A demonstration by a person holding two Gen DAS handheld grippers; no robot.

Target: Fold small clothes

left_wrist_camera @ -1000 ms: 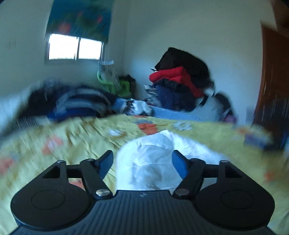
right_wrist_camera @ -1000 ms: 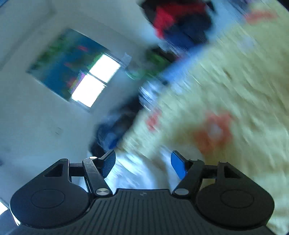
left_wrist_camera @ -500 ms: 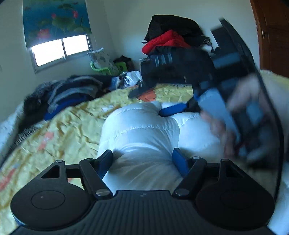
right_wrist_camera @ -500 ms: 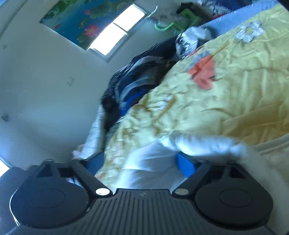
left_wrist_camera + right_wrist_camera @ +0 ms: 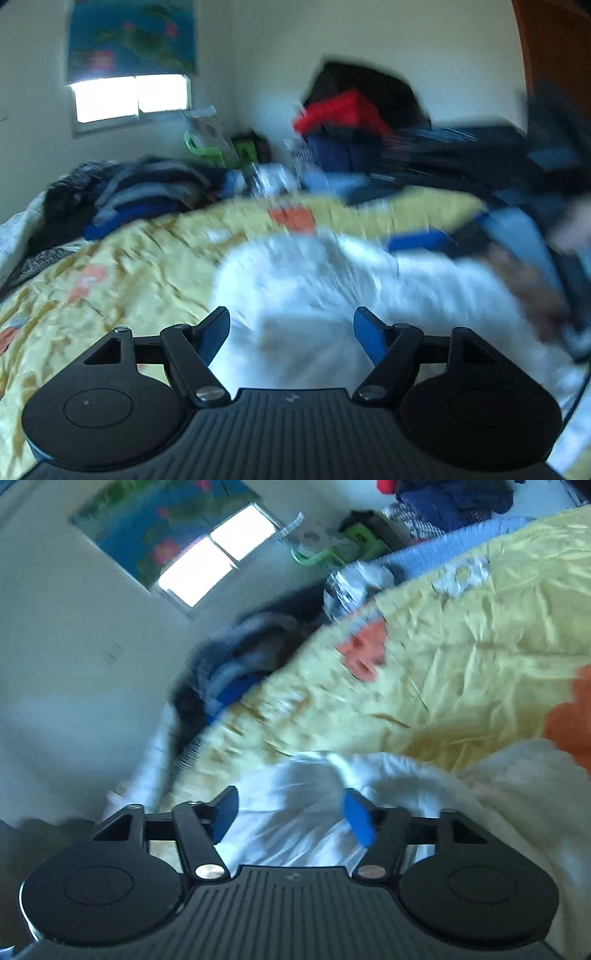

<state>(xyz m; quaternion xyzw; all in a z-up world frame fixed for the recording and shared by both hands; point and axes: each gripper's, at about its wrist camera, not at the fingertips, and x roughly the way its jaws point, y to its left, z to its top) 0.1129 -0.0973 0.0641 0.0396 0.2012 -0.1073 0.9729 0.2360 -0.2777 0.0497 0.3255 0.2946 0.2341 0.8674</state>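
A white puffy quilted garment (image 5: 325, 295) lies on a yellow flowered bedspread (image 5: 129, 266). My left gripper (image 5: 291, 332) is open, its blue pads on either side of the garment's near edge, not closed on it. The right gripper's body and the hand holding it show blurred at the right of the left wrist view (image 5: 517, 251), over the garment's far side. In the right wrist view my right gripper (image 5: 291, 812) is open, with the white garment (image 5: 295, 805) lying between and under its pads. Both views are motion-blurred.
A heap of dark and striped clothes (image 5: 122, 192) lies at the bed's far left. A pile of red, black and blue clothes (image 5: 354, 122) stands against the far wall. A green basket (image 5: 210, 147) sits under the window. A brown door (image 5: 554, 55) is at the right.
The left gripper pulled back slightly and the view went blurry. The right gripper shifted rightward over the garment; its pads now straddle more of the white fabric.
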